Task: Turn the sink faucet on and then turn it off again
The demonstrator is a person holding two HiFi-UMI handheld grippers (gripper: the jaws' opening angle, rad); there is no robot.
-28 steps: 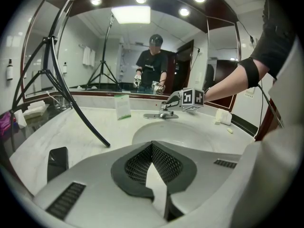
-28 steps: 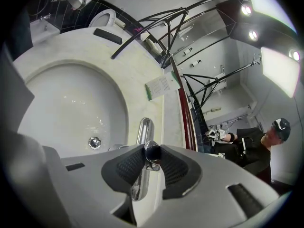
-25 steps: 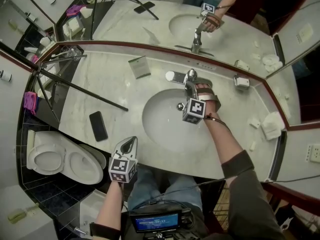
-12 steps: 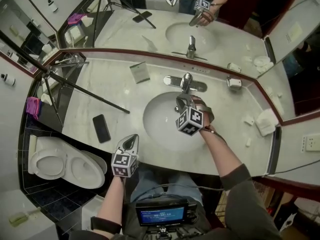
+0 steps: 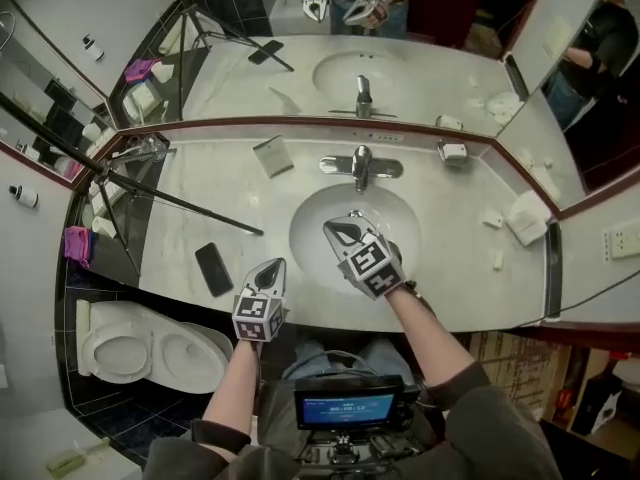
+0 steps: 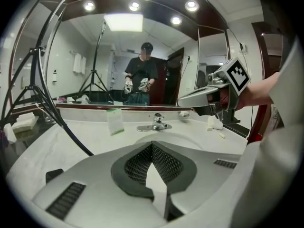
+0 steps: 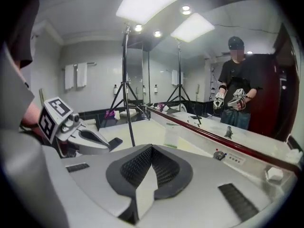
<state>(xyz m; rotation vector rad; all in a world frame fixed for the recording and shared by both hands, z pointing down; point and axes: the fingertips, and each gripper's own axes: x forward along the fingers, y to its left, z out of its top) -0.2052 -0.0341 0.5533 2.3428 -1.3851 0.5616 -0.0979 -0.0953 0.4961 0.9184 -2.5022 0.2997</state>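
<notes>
The faucet (image 5: 361, 165) is shiny silver metal with a short lever on top. It stands at the back edge of the round white sink (image 5: 305, 240), just under the big mirror (image 5: 420, 78). The counter (image 5: 200, 183) is smooth pale stone with faint grey streaks. A flat black phone (image 5: 213, 269) lies on it to the left, and a small card (image 5: 273, 155) stands near the mirror. A thin black tripod leg (image 5: 180, 196) slants across the counter. A white toilet (image 5: 140, 343) sits on dark floor tiles at the left. The left claw (image 5: 275, 266) is clenched on nothing, above the counter's front edge. The right claw (image 5: 335, 230) hangs over the sink, well apart from the faucet. Its jaws have just been closing with nothing between them, and its bumpy dark pads now meet
</notes>
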